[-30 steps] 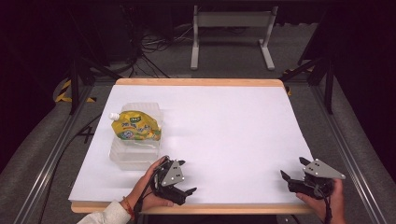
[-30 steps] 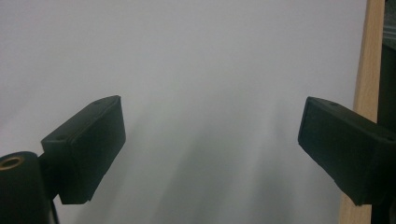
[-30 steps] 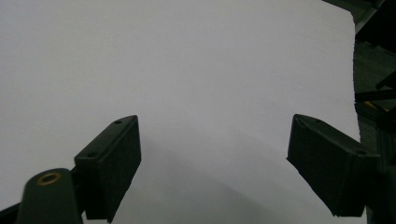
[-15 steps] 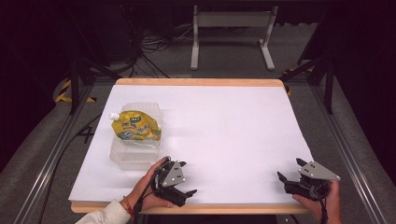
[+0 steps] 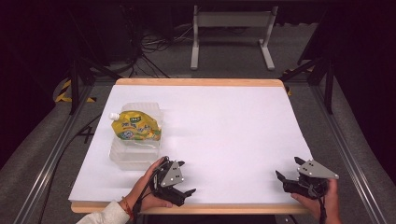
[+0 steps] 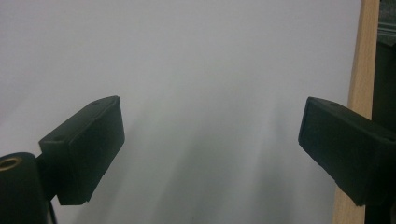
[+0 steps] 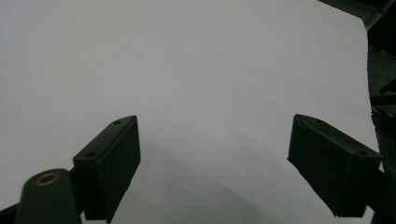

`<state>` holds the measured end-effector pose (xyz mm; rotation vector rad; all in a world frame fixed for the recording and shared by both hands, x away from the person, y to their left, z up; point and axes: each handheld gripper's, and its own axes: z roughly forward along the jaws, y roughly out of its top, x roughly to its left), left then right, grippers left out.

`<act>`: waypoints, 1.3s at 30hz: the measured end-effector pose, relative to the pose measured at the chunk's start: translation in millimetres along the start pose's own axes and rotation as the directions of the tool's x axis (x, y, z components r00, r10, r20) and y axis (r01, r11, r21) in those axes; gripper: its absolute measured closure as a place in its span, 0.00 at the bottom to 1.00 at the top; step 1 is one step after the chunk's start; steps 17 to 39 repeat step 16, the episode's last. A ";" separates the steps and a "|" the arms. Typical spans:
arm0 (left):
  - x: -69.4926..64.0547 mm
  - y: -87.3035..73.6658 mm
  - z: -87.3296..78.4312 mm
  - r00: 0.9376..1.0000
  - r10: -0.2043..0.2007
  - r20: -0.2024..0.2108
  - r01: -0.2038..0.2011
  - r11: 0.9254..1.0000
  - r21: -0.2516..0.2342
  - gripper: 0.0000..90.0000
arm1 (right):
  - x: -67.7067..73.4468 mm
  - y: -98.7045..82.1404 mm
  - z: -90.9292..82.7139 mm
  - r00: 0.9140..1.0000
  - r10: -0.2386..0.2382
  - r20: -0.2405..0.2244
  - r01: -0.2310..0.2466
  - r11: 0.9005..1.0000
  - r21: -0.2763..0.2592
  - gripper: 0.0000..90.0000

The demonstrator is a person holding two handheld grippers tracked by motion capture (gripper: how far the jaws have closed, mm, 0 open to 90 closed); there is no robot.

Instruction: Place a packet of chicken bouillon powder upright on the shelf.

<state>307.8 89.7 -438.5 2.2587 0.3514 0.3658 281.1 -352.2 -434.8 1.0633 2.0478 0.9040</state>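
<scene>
A yellow spout pouch with a white cap lies on top of a clear plastic container at the left of the white table. My left gripper rests near the front edge, just right of the container, held by a hand, jaws pointing right. In the left gripper view this gripper is open with only white surface between its jaws. My right gripper sits at the front right corner, jaws pointing left. The right gripper view shows it open over bare white surface.
The table's wooden front edge runs close beside the left gripper. A metal frame stand is on the floor behind the table, with cables nearby. Dark rails flank both sides of the table.
The right gripper has shifted slightly to the left along the front edge. The left gripper, pouch and container have stayed put.
</scene>
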 end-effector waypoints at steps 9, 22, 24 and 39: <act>-0.1 1.7 -2.0 1.000 0.006 0.012 -0.005 1.000 -0.005 0.08 | -1.0 -0.7 -0.4 1.000 0.005 0.004 -0.005 1.000 -0.004 0.19; 0.0 2.3 -1.5 1.000 0.009 0.018 -0.009 1.000 -0.007 0.08 | 0.3 -1.8 1.8 1.000 -0.008 0.012 0.008 1.000 0.012 0.19; 0.0 2.3 -1.5 1.000 0.009 0.018 -0.009 1.000 -0.007 0.08 | 0.3 -1.8 1.8 1.000 -0.008 0.012 0.008 1.000 0.012 0.19; 0.0 2.3 -1.5 1.000 0.009 0.018 -0.009 1.000 -0.007 0.08 | 0.3 -1.8 1.8 1.000 -0.008 0.012 0.008 1.000 0.012 0.19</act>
